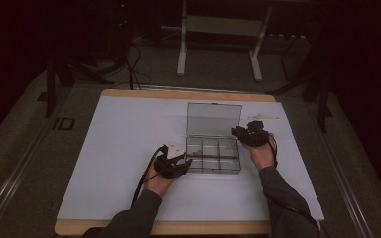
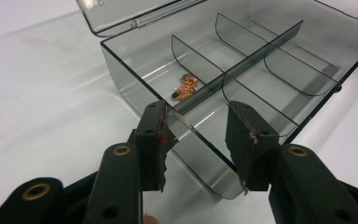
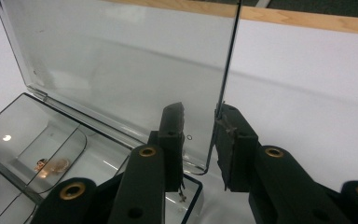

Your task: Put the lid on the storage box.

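The left gripper (image 2: 200, 140) straddles the near corner of the clear compartment box (image 2: 307, 88), its jaws spread to either side of the corner wall, the left pad touching it and the right seemingly short of it, steadying rather than pinching. Just beyond its tips, in a near compartment, lies a small heap of copper-coloured bits (image 2: 185, 87). Farther off, the right gripper (image 3: 199, 140) sits at the lid's (image 3: 121, 70) side edge, jaws parted with the upright edge between them, unclamped. The lid work seems in hand; next, the right jaws likely must close squarely on that thin edge and swing it on its hinge.
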